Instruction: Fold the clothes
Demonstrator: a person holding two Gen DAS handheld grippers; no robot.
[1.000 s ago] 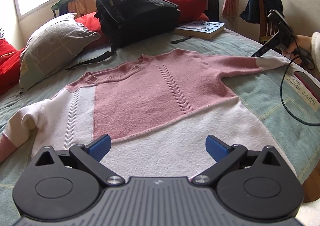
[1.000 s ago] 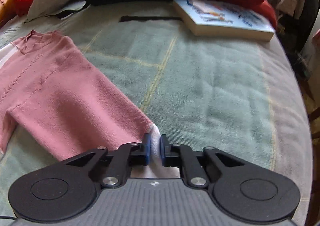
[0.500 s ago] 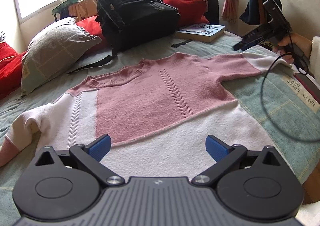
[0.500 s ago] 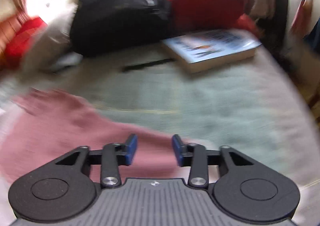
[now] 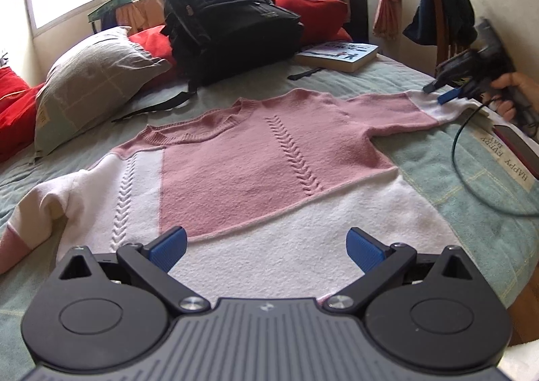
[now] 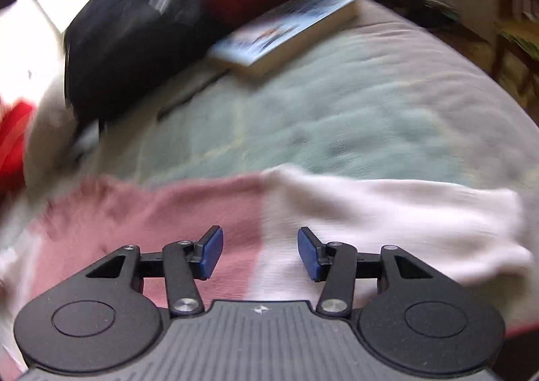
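Note:
A pink and white knitted sweater (image 5: 256,158) lies flat, front up, on the bed. My left gripper (image 5: 266,242) hovers over its white hem, open wide with nothing between the fingers. The sweater's right sleeve (image 5: 397,111) stretches out to the right and ends in a white cuff (image 6: 370,212). A hand holds my right gripper (image 5: 441,92) just above that cuff. In the blurred right wrist view the right gripper (image 6: 259,253) stands over the pink-white seam of the sleeve. Its jaws are opening, and the pads grip nothing.
A black backpack (image 5: 229,27), a grey pillow (image 5: 91,84), red cushions (image 5: 313,10) and a book (image 5: 340,54) lie at the far side of the green bed cover (image 5: 471,212). A dark cable (image 5: 471,178) loops at the right, near a chair (image 5: 441,10) draped with dark clothing.
My right gripper let go of the white cuff, opened, rolled, and now sits over the sleeve, which lies flat. The left gripper has stayed still and open.

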